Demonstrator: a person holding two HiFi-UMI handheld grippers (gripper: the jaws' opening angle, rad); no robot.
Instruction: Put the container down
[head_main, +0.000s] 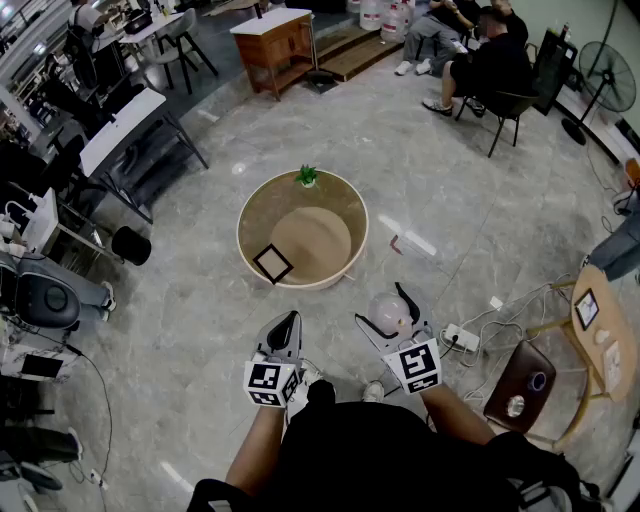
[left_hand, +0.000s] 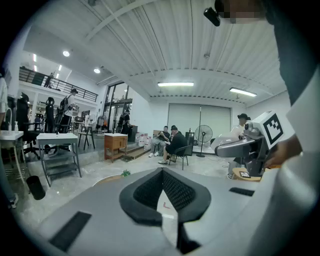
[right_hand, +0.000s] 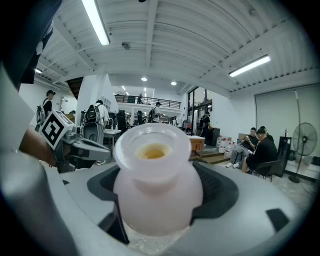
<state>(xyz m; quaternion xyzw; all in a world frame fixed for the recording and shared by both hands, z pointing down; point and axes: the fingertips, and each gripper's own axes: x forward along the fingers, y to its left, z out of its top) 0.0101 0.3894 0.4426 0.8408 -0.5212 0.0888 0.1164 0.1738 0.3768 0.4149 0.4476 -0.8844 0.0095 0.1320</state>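
Milky white and round-bellied, the container (right_hand: 157, 195) sat gripped between the widely spread fingers of the right gripper (head_main: 389, 308). Its open mouth pointed forward. It was held in the air over the grey floor (head_main: 180, 330), just short of the round wooden surface (head_main: 243, 222). The left gripper (head_main: 284, 335) hung beside it, fingers pressed together with nothing between them. A small green plant (head_main: 307, 176) and a black square frame (head_main: 272, 263) sat on that surface.
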